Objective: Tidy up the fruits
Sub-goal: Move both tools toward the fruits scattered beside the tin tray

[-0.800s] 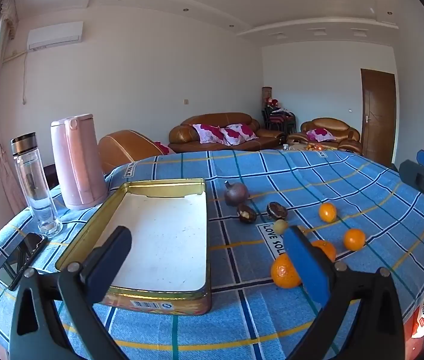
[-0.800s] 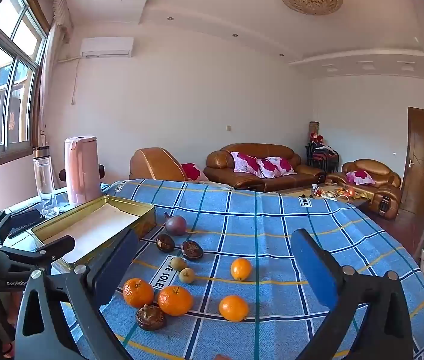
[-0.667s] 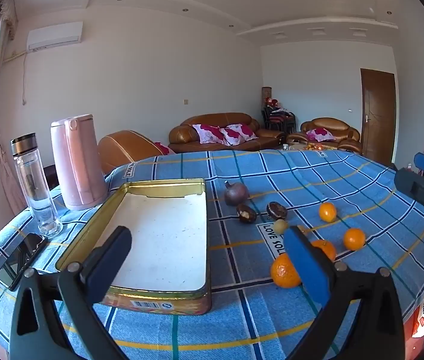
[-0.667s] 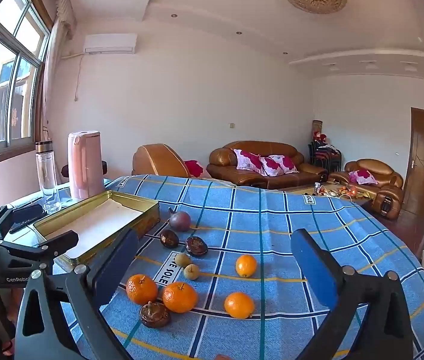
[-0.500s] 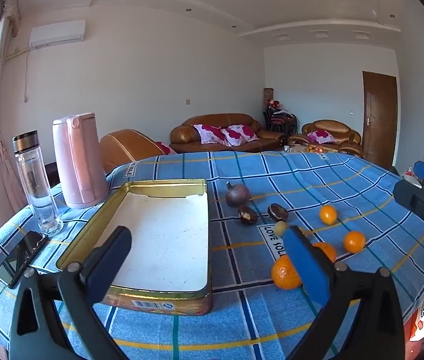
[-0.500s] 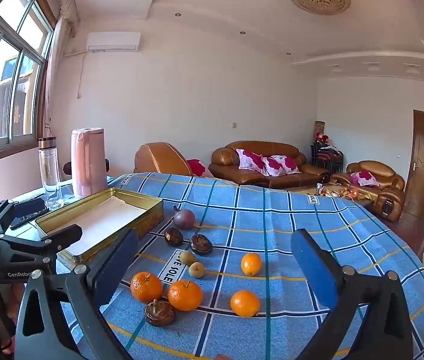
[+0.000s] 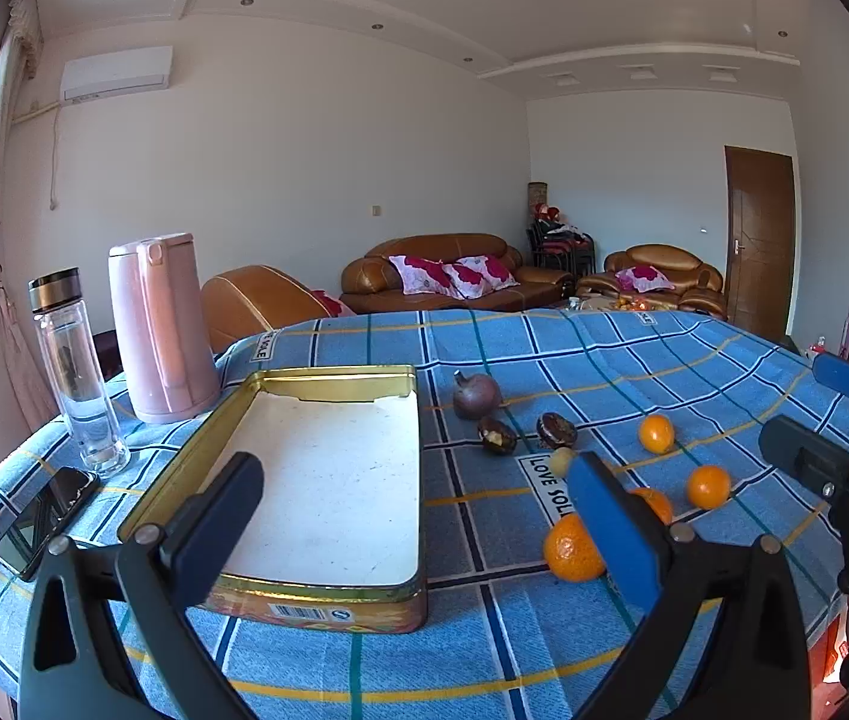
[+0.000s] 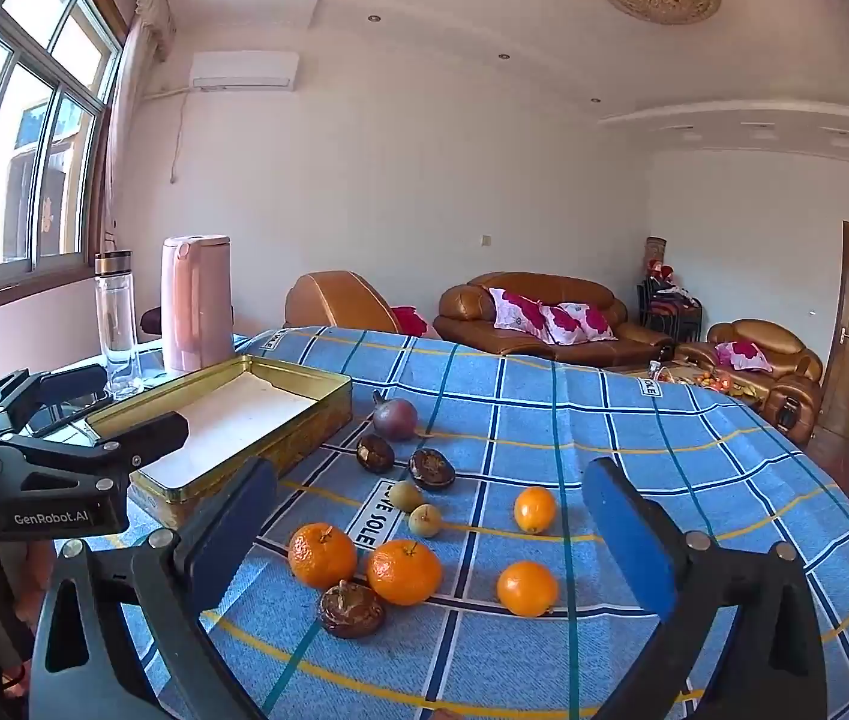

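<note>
Both tools spread wide, holding nothing.
Gold tin (image 7: 328, 591) sits fruitless near the surface (image 8: 634, 420) edge; oranges (image 8: 403, 571) lie apart beside it.

- We read "LOVE SOLE" on white patches of the blue checked tablecloth (image 8: 634, 420).
- We read "GenRobot.AI" in white on the black left gripper (image 8: 52, 517).
- The gold rectangular tin's (image 7: 316, 597) barcode is too small to read.

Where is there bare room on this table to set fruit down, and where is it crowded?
The gold tin is empty; its whole white floor is free. Bare tablecloth lies right of the small oranges and beyond the purple fruit. Crowded: the cluster around the big oranges, and the corner with the pink kettle, bottle and phone.
</note>
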Demonstrator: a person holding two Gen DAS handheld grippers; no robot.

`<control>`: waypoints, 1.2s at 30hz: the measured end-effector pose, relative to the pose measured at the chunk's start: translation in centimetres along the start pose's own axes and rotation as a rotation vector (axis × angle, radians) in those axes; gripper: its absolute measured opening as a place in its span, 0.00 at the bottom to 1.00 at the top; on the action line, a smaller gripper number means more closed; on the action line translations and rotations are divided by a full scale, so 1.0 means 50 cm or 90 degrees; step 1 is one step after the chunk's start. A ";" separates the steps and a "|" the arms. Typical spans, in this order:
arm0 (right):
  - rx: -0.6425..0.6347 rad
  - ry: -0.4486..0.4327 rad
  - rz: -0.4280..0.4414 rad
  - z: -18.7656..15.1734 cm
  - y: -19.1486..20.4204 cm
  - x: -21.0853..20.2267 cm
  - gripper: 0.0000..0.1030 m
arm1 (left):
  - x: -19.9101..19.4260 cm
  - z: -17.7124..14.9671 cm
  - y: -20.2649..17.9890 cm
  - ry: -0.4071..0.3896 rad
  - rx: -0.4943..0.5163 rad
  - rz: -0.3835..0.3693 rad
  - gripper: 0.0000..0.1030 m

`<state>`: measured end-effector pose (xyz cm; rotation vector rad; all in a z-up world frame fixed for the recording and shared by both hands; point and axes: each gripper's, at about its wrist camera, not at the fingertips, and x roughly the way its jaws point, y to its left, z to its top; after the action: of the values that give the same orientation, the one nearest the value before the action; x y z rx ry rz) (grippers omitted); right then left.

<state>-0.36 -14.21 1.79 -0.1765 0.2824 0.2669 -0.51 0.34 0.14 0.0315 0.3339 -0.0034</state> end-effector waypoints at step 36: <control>-0.001 0.027 0.017 -0.017 0.014 0.021 0.99 | 0.012 -0.005 0.013 0.011 0.000 0.008 1.00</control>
<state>0.19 -13.45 0.60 -0.1808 0.3270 0.2900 -0.01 1.00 -0.26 0.0342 0.3512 0.0090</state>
